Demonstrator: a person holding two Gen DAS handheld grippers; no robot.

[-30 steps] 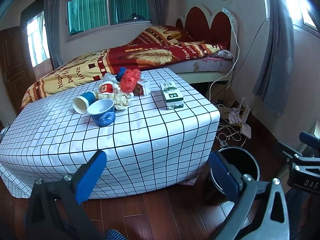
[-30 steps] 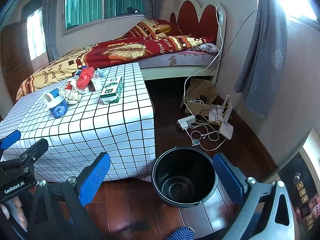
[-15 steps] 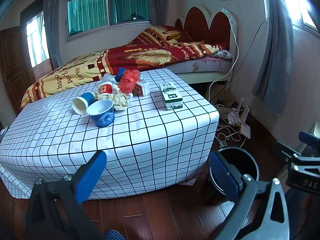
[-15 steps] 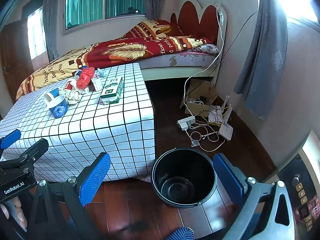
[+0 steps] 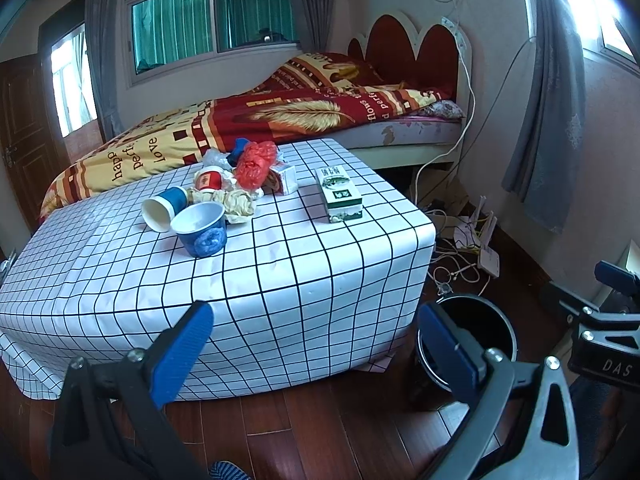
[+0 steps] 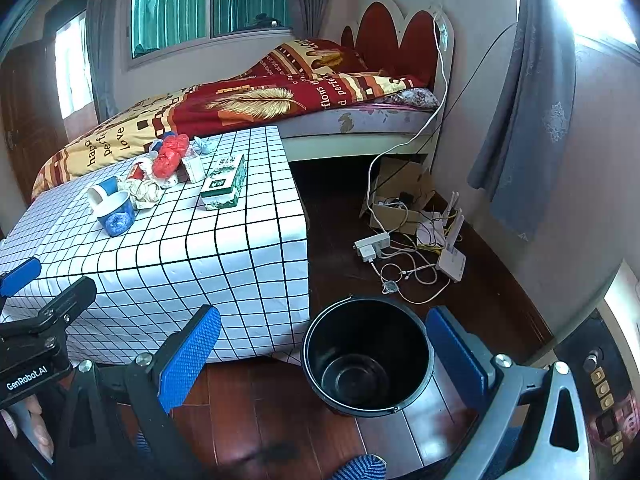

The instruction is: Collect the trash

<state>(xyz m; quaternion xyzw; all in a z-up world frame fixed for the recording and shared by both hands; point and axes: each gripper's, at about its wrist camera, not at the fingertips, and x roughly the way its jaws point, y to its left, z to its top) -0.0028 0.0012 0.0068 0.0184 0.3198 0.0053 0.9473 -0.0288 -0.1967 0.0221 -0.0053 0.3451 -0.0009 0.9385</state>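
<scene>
Trash is heaped on the checked tablecloth: a blue paper bowl, a tipped blue cup, crumpled paper, a red plastic bag, a small carton and a green-white box. The same heap shows in the right wrist view around the blue bowl and green box. An empty black bucket stands on the floor by the table's corner. My left gripper is open, low before the table. My right gripper is open, above the bucket's near side.
A bed with a red and yellow blanket runs behind the table. A power strip, cables and a router lie on the wood floor at the right wall. Curtains hang at the right. Striped slippers show at the bottom edge.
</scene>
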